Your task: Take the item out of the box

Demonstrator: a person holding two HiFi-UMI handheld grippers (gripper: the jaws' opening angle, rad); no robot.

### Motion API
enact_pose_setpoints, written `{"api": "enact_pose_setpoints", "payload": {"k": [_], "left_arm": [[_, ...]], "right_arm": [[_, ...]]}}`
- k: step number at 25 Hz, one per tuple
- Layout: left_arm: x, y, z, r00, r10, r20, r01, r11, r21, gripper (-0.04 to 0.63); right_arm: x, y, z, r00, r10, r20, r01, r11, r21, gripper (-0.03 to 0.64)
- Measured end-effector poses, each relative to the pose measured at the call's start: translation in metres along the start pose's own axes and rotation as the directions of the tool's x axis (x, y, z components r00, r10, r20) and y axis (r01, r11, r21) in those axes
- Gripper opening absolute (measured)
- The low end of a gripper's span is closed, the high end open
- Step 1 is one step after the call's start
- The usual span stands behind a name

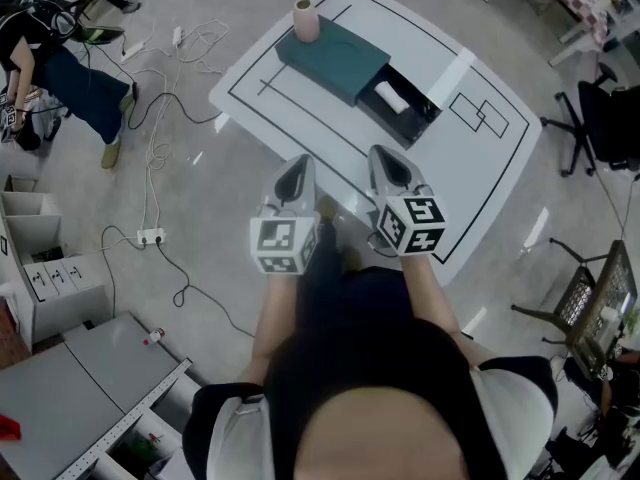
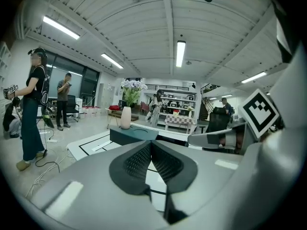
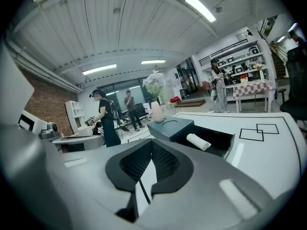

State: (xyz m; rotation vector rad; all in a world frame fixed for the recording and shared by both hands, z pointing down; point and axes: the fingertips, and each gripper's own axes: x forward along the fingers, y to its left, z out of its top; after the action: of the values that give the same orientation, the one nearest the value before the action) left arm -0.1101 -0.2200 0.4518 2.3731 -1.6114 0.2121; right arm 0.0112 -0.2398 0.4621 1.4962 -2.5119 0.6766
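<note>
A missed grasp is judged the main risk. The left gripper (image 2: 150, 143) and the right gripper (image 3: 152, 143) are both pressed shut. Unless the jaws are spread before the drawer is reached, the roll would be shoved against a drawer wall rather than gripped. The roll looks soft and round (likely to roll off under a glancing touch), and little room is left by the drawer walls for wide jaws. A careless sweep could also knock over the vase.

In each gripper view the ribbed pads are seen meeting at their tips, with nothing pinched between them and nothing touched. Both grippers are held side by side in the air, on the near side of the teal box (image 1: 333, 56) and well apart from it.

The box lies on the white table (image 1: 480, 173). Its black drawer (image 1: 420, 118) is pulled out at the end away from the pink vase (image 1: 306, 20), which stands just beside the box's far end. The white roll (image 1: 392, 95) lies inside the drawer, near the box's mouth, not yet taken out.
</note>
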Motion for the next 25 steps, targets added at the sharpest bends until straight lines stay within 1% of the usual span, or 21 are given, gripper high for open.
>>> {"api": "enact_pose_setpoints", "payload": {"k": [14, 18, 25], "left_arm": [[0.060, 0.025, 0.016, 0.994, -0.106, -0.025, 0.106, 0.994, 0.015, 0.011], [0.075, 0.026, 0.019, 0.991, -0.130, -0.031, 0.130, 0.991, 0.013, 0.011], [0.102, 0.022, 0.018, 0.982, -0.182, -0.055, 0.183, 0.983, 0.017, 0.011]], "right_arm": [[0.045, -0.015, 0.014, 0.998, -0.068, 0.000, 0.068, 0.997, 0.039, 0.002], [0.051, -0.025, 0.017, 0.996, -0.093, 0.007, 0.092, 0.993, 0.069, 0.000], [0.060, -0.042, 0.018, 0.991, -0.134, 0.004, 0.133, 0.987, 0.093, 0.001]]}}
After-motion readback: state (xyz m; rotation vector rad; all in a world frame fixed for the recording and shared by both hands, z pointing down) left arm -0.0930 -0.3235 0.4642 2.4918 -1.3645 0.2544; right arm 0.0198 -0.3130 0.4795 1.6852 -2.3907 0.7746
